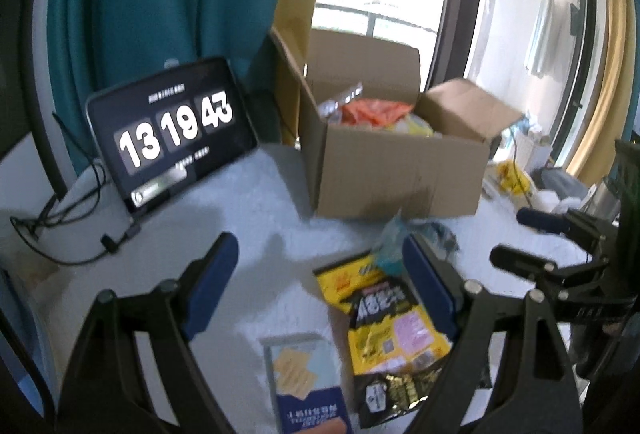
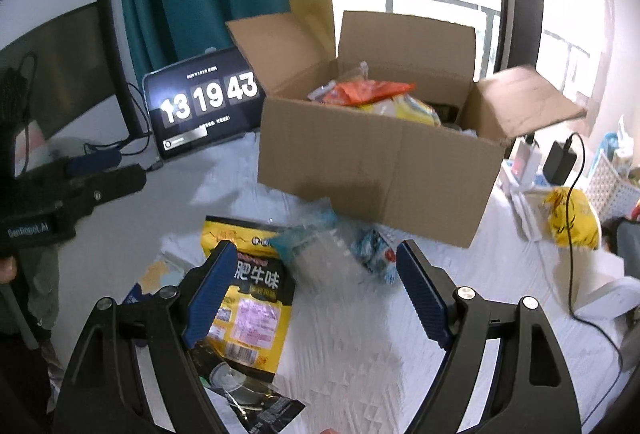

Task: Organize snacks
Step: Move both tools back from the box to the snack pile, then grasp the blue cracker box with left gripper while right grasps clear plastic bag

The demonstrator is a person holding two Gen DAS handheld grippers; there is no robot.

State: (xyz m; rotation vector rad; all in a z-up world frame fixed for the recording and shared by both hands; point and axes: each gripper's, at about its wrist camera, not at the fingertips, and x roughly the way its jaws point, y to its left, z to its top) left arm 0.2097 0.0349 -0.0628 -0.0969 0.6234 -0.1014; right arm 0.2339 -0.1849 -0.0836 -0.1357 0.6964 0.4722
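Both the left gripper (image 1: 320, 274) and right gripper (image 2: 312, 278) hover jaws wide apart, holding nothing, over the yellow snack bag (image 2: 248, 298) at lower centre, the open cardboard box (image 2: 380, 169) above

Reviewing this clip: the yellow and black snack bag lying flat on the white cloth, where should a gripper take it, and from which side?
Probably the yellow and black snack bag is best pinched at its near crimped black edge, coming in low from the front. It lies flat, so its broad face gives no purchase, and the clear packet overlaps its far end. The right gripper is open above it.
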